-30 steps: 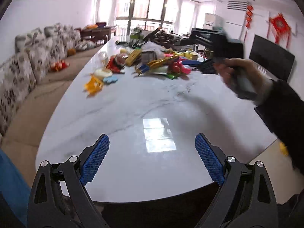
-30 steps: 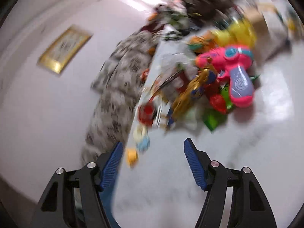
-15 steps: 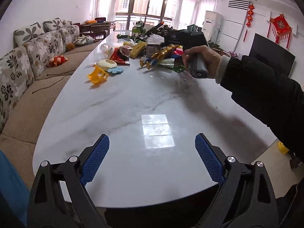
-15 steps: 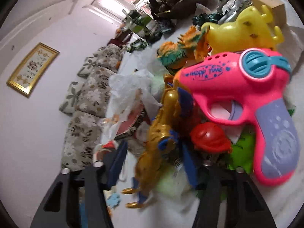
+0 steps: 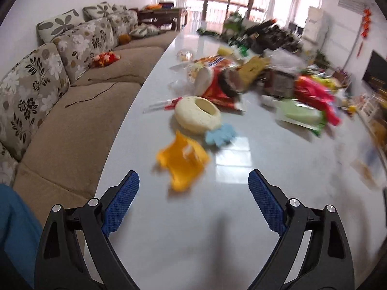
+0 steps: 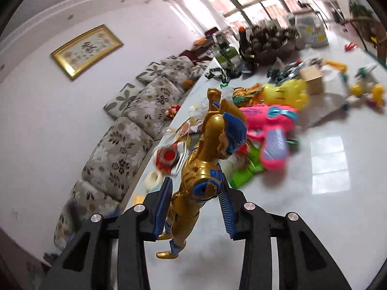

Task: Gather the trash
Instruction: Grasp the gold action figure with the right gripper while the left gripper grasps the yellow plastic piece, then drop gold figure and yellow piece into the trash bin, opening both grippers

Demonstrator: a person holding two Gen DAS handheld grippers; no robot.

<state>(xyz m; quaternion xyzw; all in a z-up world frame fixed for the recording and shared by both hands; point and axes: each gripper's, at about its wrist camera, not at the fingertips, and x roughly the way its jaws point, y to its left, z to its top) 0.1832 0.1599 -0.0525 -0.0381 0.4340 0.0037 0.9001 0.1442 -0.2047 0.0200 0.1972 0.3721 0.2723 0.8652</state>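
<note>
My right gripper [image 6: 194, 181] is shut on a gold and blue toy figure [image 6: 210, 149], its pads pressed on the waist and legs. The figure hangs lifted above the white marble table [image 6: 326, 217]. Behind it lies a heap of toys and wrappers with a pink toy gun [image 6: 271, 130] and a green packet [image 6: 244, 176]. My left gripper [image 5: 193, 188] stands open over the table [image 5: 181, 236] with nothing between its fingers. Just ahead of it lie a yellow plastic toy [image 5: 181, 162], a small blue piece [image 5: 220, 135], a cream ring [image 5: 197, 114] and a red snack wrapper [image 5: 217, 89].
A floral-cushioned sofa [image 5: 72, 111] runs along the table's left edge. More clutter covers the far end of the table [image 5: 261, 38]. A green packet [image 5: 300, 116] and red wrappers lie to the right. Something blue [image 5: 14, 229] shows at the lower left.
My right gripper closed on the gold figure and lifted it out of the heap. My left gripper moved forward toward the yellow toy; the other hand has left its view.
</note>
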